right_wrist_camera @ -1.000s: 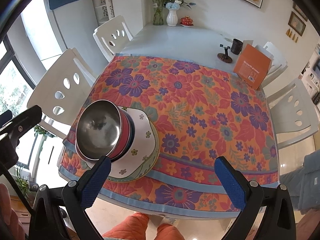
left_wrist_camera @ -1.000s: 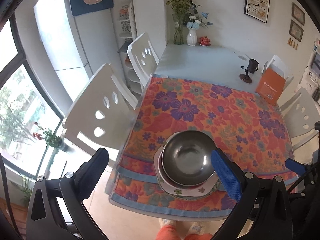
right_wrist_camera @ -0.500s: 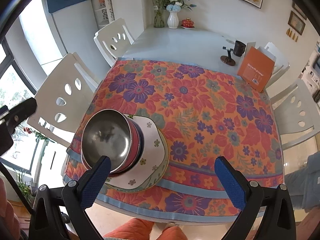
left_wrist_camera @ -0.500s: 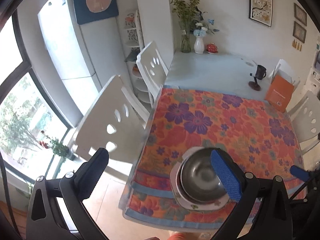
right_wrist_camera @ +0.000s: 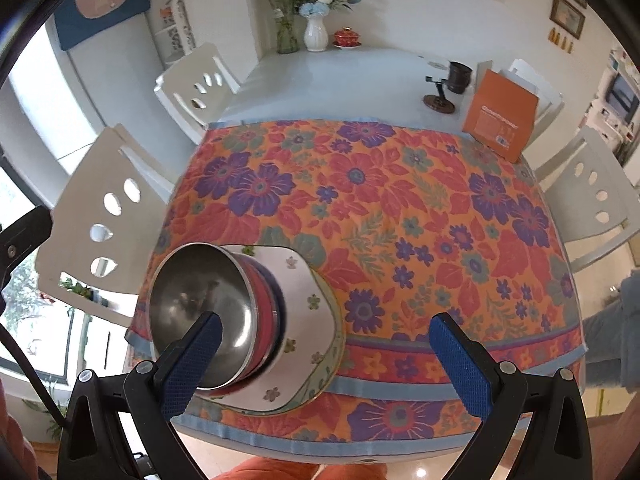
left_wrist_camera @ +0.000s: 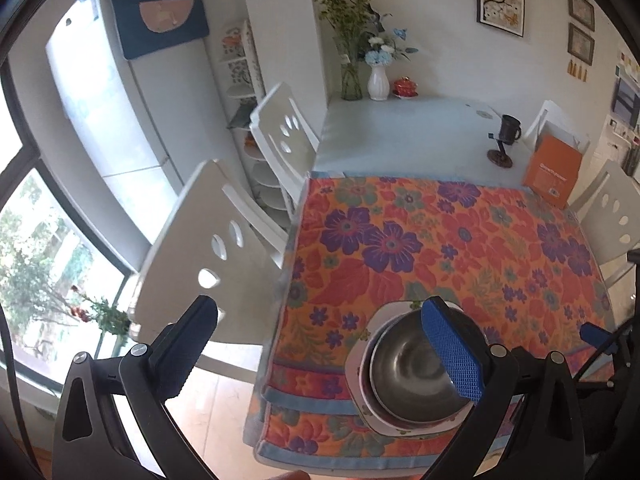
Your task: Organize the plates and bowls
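the shiny steel bowl [right_wrist_camera: 200, 312] sits in a red-sided bowl [right_wrist_camera: 262, 320] on white flowered plates [right_wrist_camera: 304, 320], stacked near the front left corner of the orange floral tablecloth [right_wrist_camera: 400, 220]. the left gripper [left_wrist_camera: 320, 344] and the right gripper [right_wrist_camera: 324, 356] hang above, both spread wide and holding nothing. the stacking looks finished; i judge the next move needs only a clean retreat.
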`<state>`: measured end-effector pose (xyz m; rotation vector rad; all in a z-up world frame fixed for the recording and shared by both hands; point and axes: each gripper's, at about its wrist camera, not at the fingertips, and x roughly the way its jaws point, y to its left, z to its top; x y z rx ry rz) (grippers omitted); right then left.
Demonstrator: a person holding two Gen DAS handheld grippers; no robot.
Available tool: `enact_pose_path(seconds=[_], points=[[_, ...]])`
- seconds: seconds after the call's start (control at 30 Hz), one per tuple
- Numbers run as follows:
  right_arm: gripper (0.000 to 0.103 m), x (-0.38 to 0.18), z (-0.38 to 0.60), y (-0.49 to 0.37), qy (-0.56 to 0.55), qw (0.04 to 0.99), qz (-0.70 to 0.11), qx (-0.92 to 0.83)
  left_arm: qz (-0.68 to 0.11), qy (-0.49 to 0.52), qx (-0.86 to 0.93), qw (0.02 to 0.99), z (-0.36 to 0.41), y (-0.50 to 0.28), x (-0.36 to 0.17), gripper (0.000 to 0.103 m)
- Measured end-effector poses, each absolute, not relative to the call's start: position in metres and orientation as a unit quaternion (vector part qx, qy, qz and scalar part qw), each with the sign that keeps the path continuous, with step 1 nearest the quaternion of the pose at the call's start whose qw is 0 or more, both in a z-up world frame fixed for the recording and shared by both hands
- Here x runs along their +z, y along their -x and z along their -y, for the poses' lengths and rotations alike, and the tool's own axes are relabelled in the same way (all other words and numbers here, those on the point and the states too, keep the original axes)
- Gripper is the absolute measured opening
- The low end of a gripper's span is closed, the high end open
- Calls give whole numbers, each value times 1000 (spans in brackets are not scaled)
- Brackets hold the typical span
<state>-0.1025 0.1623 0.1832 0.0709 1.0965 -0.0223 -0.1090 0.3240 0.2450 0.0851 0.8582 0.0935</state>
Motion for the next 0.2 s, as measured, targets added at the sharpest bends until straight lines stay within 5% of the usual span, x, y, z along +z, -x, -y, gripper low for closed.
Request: enact_pose_path(seconds=[0.2], points=[[103,186,-150,105,-44,855,-515,-42,-374,-67,62,923,-324,114,247,102]])
